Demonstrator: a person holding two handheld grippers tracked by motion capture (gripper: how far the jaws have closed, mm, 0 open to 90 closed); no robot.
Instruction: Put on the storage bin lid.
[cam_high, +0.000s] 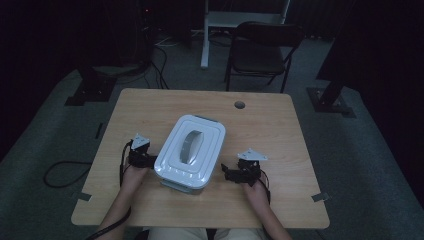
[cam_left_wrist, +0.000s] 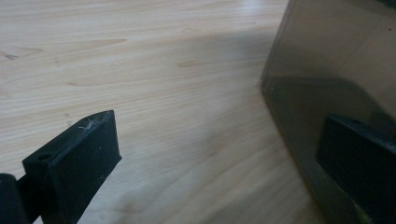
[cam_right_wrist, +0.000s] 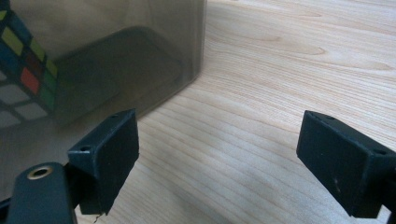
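A lidded storage box (cam_high: 190, 152) sits on the table (cam_high: 260, 125) between the wide-spread left gripper (cam_high: 141, 156) and right gripper (cam_high: 239, 170).

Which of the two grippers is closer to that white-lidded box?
Left. The left gripper sits right against the box's left side, one jaw beside its wall. The right gripper sits just off its right corner, with bare table between.

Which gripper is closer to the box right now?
The left gripper: it sits right against the box at the lid's edge. The right gripper has a strip of bare table before it.
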